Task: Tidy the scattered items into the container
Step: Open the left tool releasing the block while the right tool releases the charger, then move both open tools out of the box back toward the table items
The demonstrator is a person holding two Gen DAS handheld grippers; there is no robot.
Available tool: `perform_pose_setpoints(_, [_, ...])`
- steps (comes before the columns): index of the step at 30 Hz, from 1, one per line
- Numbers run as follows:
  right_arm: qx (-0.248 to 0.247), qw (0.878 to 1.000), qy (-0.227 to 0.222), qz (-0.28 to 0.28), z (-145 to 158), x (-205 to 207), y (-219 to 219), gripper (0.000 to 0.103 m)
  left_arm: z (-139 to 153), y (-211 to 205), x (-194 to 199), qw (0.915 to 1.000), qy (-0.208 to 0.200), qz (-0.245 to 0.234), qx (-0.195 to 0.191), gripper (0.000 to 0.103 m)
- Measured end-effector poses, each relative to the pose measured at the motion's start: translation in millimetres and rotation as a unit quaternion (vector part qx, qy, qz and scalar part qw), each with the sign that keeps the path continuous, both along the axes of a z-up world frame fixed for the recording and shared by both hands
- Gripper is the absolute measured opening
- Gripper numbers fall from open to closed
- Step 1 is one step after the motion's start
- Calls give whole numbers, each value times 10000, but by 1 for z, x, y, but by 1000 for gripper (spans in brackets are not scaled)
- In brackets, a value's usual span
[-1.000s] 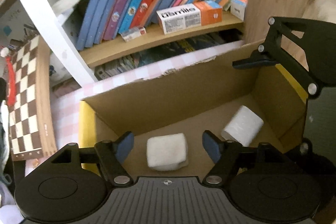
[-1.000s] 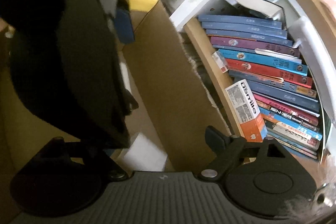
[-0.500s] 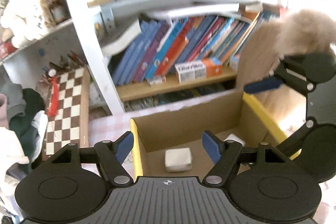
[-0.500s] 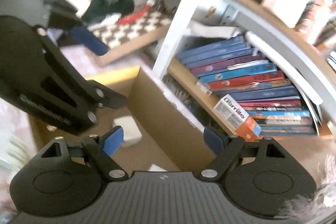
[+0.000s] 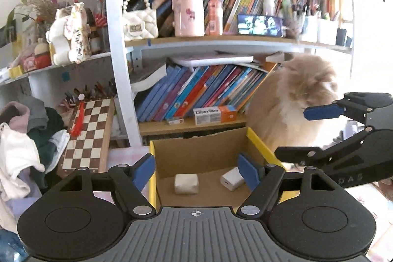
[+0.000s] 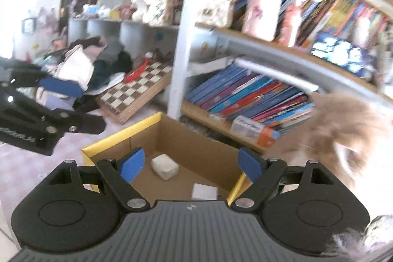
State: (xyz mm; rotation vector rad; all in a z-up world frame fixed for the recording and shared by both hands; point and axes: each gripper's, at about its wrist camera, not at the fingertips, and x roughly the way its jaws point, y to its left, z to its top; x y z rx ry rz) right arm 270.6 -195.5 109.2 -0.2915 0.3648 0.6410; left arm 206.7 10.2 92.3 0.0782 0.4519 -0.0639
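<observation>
An open cardboard box [image 5: 196, 151] with yellow flaps stands on the pink checked floor; its far wall [image 6: 196, 149] also shows in the right wrist view. Inside lie a white soft block [image 5: 186, 184] [image 6: 164, 166] and a white charger [image 5: 231, 179] [image 6: 204, 191]. My left gripper [image 5: 196, 172] hangs open above the box's near side, nothing between its fingers. My right gripper [image 6: 191, 163] is open too, empty, held over the box from the other side. Each gripper shows in the other's view, the right one [image 5: 343, 139] and the left one [image 6: 36, 114].
A bookshelf [image 5: 196, 100] full of leaning books stands behind the box. A fluffy beige cat [image 5: 299, 100] sits right of the box. A chessboard [image 5: 88, 131] leans at the left beside a heap of clothes [image 5: 22, 144].
Both grippers have pulled up and back out of the box, which now looks small and far below. The two white items stay inside. Both stay open.
</observation>
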Motion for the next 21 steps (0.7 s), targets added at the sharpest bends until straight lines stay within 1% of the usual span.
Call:
perform_pose_setpoints(2, [71,9998,12,-177,1,-16,-5,84,-1,2,-15,10000,-54,-13,-56,77])
perform_pose_setpoints(4, [95,9994,23,-331,0,-34,-9,87,-2,5,-30,9998,-101,-7,-178,79])
perform_pose_setpoints(6, [89,9988,2,-471,-2,-51,-11,92,-5,7,-43,9995,-107,-15,-283,80])
perform_pose_setpoints(8, [44,9982,-12,-606,-6,-68,-13,93,-9,9,-55,9993,-78,-36,-364,80])
perform_pose_setpoints(12, [31,9961,32,-887,-16,-97,-15,93,-22,10,-73,9994,92,-112,-305,80])
perform_pose_setpoints(15, [38,9936,170,-1116,-27,-114,-15,93,-32,11,-86,9993,220,-168,-262,80])
perform_pose_setpoints(18, [50,9904,403,-1322,-39,-128,-14,93,-42,12,-99,9989,346,-219,-217,80])
perform_pose_setpoints(21, [80,9867,623,-1497,-50,-139,-15,93,-53,14,-108,9985,461,-173,-224,80])
